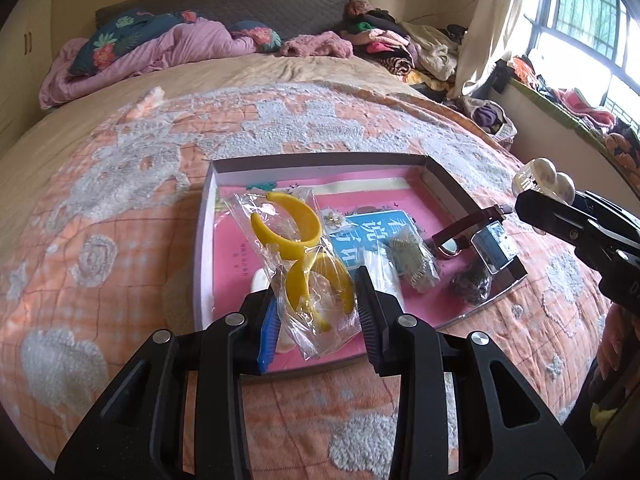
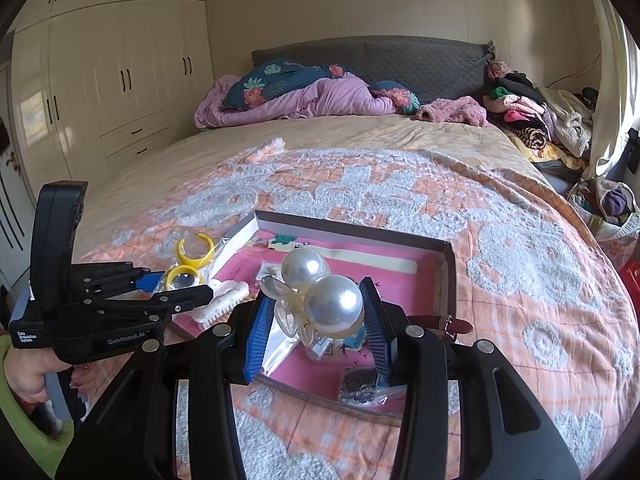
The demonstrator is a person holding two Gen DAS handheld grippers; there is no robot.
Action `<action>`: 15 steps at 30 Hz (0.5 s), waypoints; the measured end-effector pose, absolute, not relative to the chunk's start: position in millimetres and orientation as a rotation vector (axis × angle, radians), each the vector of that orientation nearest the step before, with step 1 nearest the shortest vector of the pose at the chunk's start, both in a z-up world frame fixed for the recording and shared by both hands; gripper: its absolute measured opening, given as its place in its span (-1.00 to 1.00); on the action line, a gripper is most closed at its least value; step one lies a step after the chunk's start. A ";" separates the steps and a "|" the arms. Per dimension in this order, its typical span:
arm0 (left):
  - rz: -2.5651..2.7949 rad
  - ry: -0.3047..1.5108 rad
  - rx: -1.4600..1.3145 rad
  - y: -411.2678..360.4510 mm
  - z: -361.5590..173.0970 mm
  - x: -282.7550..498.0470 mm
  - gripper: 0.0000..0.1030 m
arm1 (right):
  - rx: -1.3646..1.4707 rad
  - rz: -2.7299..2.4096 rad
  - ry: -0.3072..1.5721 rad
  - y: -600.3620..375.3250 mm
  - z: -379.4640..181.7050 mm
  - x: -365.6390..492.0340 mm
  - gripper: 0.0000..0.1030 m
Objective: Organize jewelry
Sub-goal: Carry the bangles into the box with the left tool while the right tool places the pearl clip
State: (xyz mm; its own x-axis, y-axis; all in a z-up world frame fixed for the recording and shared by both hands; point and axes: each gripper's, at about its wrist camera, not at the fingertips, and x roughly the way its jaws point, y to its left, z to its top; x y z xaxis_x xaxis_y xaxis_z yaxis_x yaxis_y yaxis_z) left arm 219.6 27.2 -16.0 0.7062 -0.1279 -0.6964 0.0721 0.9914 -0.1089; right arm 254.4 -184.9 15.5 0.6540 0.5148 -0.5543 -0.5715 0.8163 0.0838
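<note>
The left gripper (image 1: 316, 300) pinches one clear bag (image 1: 296, 256) holding two yellow hoop earrings (image 1: 286, 226) above the shallow box (image 1: 448, 184)'s left side. One wristwatch (image 1: 472, 232) lies inside at the right. The right gripper (image 2: 316, 320) clamps one hair claw clip (image 2: 316, 300), with two large pearls, above the box.

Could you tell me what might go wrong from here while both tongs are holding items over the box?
1. The left tongs pinch only the clear plastic bag of yellow hoop earrings; the slick film could slip.
2. The right tongs grip the translucent pearl-topped hair claw by its rounded body, so it might pop loose above the shallow pink-lined box.
</note>
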 end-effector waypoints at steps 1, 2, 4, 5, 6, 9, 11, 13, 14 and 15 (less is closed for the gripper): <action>-0.114 0.780 -0.075 26.1 -16.8 221.3 -0.49 | -0.100 0.617 0.598 -185.4 14.5 255.7 -0.20; -0.118 0.781 -0.076 25.0 -17.7 223.6 -0.49 | -0.099 0.619 0.602 -185.2 13.0 256.7 -0.20; -0.128 0.785 -0.078 23.2 -20.0 226.5 -0.49 | -0.101 0.618 0.612 -184.7 8.7 258.1 -0.20; -0.133 0.790 -0.074 21.6 -22.5 227.6 -0.49 | -0.103 0.620 0.619 -183.8 5.6 258.9 -0.20; -0.135 0.794 -0.071 20.3 -24.5 228.2 -0.49 | -0.105 0.621 0.625 -183.6 2.9 259.4 -0.20; -0.141 0.810 -0.061 17.7 -31.2 229.9 -0.49 | -0.116 0.622 0.649 -180.1 -8.2 261.2 -0.20; -0.144 0.818 -0.055 16.5 -35.0 230.7 -0.48 | -0.118 0.621 0.661 -179.6 -13.4 262.6 -0.20; -0.147 0.824 -0.049 15.2 -38.4 231.4 -0.48 | -0.124 0.622 0.676 -178.4 -19.4 264.1 -0.20; -0.149 0.827 -0.047 14.7 -39.7 231.7 -0.48 | -0.128 0.622 0.681 -177.7 -22.4 264.4 -0.20; -0.151 0.832 -0.045 14.0 -42.2 232.4 -0.48 | -0.132 0.622 0.689 -176.8 -25.9 264.8 -0.20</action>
State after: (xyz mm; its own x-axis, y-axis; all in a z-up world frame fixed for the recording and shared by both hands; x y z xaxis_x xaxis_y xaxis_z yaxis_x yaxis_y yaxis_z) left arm 232.4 14.0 -42.2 0.6633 -0.1508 -0.7330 0.1158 0.9884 -0.0986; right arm 264.8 -176.8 -25.9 0.5997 0.4930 -0.6303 -0.5772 0.8120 0.0859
